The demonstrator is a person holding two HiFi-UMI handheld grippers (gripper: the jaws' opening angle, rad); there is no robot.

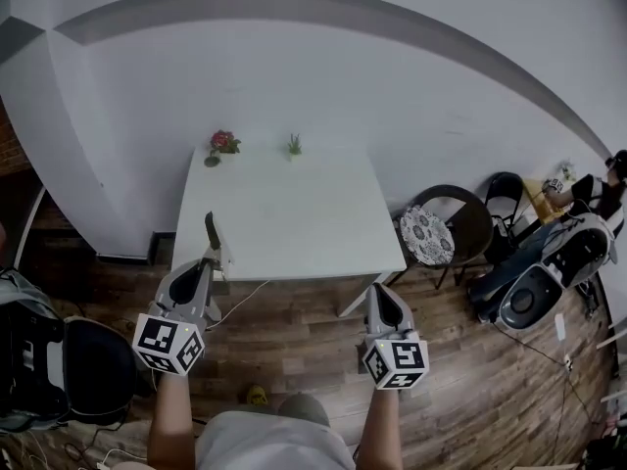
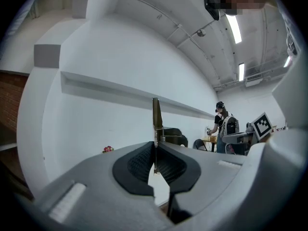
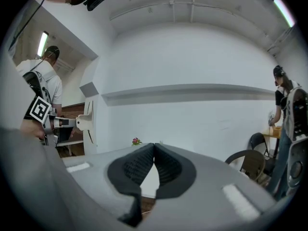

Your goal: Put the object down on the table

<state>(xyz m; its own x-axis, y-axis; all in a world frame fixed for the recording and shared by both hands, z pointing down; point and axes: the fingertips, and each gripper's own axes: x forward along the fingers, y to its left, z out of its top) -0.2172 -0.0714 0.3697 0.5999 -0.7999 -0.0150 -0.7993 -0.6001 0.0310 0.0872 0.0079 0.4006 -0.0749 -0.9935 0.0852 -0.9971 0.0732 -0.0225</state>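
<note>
While clamping object [image 1: 211,230] (upright), left tool [image 1: 208,259] sits by table [image 1: 294,213] edge.

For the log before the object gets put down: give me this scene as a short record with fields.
left gripper: shut on a thin object, held upright by the table's near left corner
thin object: dark, narrow; kind unclear
right gripper: shut, nothing between its jaws, short of the table's near edge
table: white; red flowers and a green plant at its far edge
task state: object not yet on the table
surroundings: chairs to the table's right
</note>
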